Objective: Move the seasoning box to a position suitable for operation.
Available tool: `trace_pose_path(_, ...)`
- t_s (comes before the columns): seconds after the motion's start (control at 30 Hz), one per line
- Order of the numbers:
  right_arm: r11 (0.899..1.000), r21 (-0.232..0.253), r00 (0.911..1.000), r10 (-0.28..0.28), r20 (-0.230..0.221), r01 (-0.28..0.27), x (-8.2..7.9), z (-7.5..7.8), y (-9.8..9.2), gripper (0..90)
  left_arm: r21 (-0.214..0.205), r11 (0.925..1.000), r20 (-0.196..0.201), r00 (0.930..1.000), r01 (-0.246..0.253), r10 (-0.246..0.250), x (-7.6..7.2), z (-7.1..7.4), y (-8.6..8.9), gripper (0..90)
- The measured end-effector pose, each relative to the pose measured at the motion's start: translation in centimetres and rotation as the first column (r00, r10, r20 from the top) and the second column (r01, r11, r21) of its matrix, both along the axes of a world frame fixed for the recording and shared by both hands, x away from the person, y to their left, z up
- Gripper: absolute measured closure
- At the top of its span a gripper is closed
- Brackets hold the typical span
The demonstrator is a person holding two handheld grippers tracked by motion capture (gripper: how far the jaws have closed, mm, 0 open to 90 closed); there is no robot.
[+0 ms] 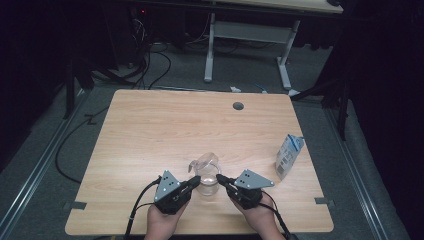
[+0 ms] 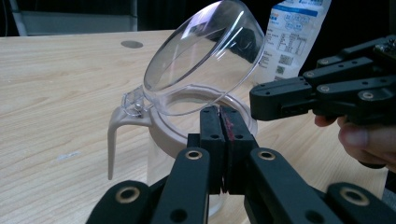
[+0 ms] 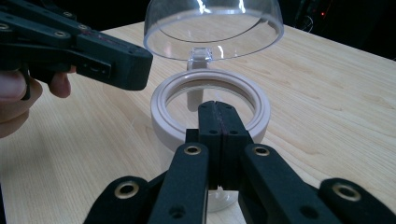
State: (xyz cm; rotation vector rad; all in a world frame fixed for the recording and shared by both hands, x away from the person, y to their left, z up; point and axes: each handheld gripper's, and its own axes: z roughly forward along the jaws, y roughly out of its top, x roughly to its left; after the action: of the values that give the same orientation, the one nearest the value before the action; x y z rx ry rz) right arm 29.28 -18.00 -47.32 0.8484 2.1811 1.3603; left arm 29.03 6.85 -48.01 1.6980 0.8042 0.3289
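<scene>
A clear plastic pitcher (image 1: 207,175) stands upright near the table's front edge, with a beige rim (image 3: 261,109), a beige handle (image 2: 113,135) and a clear domed lid (image 2: 205,51) hinged open. My left gripper (image 1: 196,179) points at its left side, jaws shut with nothing between them (image 2: 223,112). My right gripper (image 1: 219,177) points at its right side, also shut and empty (image 3: 217,106). Both tips sit close to the rim; I cannot tell whether they touch it. Each gripper view also shows the other gripper: the right gripper (image 2: 280,100) and the left gripper (image 3: 116,63).
A blue and white carton (image 1: 289,155) stands upright at the right side of the wooden table (image 1: 150,130). A round grommet hole (image 1: 238,106) sits near the far edge. Beyond the table are a white desk frame (image 1: 210,45) and cables on the floor.
</scene>
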Motion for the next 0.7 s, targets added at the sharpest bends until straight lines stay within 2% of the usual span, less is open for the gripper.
trace_pose_path(0.33,1.000,-0.001,1.0000,0.000,0.006,0.000,-0.1,0.0,0.0,90.0,-0.035,0.9987,-0.003,0.9993,-0.037,0.037,0.5,0.2,0.8,88.4)
trace_pose_path(0.7,1.000,0.002,1.0000,0.002,0.006,-0.002,0.0,-0.1,0.0,90.0,-0.039,0.9964,0.000,0.9972,-0.075,0.075,1.0,0.2,1.4,87.5)
